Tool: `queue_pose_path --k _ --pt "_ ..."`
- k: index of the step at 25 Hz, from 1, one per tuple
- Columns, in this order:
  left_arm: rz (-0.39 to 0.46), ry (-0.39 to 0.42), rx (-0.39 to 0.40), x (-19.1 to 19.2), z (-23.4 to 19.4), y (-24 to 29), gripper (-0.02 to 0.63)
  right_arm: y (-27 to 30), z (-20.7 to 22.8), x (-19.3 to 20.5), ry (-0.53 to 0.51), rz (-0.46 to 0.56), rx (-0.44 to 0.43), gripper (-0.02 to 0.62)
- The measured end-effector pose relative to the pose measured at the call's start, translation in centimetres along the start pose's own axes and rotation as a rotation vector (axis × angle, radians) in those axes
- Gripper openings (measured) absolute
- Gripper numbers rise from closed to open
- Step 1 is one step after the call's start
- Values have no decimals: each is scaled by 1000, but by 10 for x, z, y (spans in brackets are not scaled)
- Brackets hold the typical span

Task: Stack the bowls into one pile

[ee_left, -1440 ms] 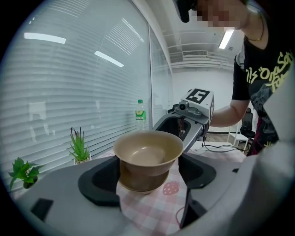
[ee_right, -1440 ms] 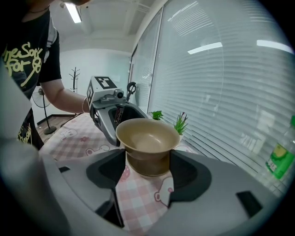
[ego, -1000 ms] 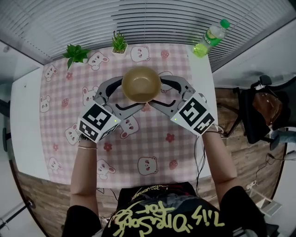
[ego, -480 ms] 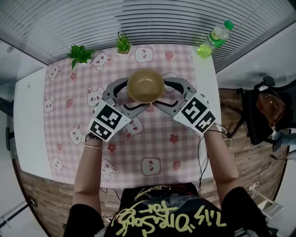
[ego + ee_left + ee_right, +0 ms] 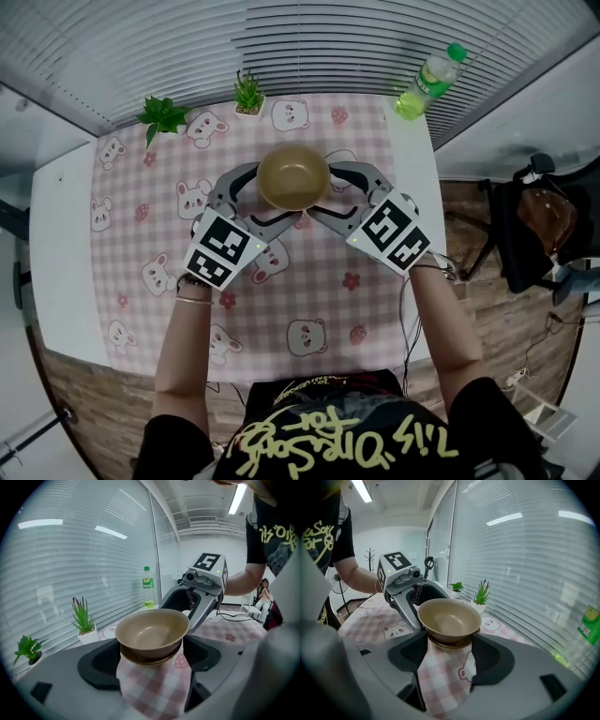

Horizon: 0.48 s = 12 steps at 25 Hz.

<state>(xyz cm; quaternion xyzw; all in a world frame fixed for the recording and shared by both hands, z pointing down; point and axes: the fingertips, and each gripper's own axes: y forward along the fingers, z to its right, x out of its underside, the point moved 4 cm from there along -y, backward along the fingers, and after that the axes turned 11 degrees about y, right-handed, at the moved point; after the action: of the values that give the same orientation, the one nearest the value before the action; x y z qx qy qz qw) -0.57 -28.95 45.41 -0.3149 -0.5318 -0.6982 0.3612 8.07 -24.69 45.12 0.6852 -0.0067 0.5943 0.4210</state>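
Two tan bowls sit nested as one pile (image 5: 293,175) on the pink checked tablecloth (image 5: 309,281) at the middle of the table. My left gripper (image 5: 272,193) reaches in from the left and my right gripper (image 5: 322,192) from the right, and each has one jaw behind the pile and one in front. In the left gripper view the pile (image 5: 151,634) stands just past the wide-apart jaws, with the right gripper (image 5: 199,595) behind it. The right gripper view shows the same pile (image 5: 449,620), with the left gripper (image 5: 405,590) beyond. Both stand open, and no pad visibly presses on a bowl.
A green bottle (image 5: 427,77) stands at the table's far right corner. Two small potted plants (image 5: 161,114) (image 5: 247,94) line the far edge by the window blinds. A dark chair with a bag (image 5: 534,225) is off the table's right side.
My left gripper's marker cube has swung slightly in toward the bowls. The pile and the right gripper keep their places.
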Motion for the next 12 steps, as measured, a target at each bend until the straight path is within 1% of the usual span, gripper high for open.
queue_pose_path --k 4,12 --pt "-27 -7 -12 3 0 -1 419 0 0 -2 -7 -2 9 298" --pt "-29 -19 -25 3 2 -3 419 -1 -1 2 12 -10 28 297"
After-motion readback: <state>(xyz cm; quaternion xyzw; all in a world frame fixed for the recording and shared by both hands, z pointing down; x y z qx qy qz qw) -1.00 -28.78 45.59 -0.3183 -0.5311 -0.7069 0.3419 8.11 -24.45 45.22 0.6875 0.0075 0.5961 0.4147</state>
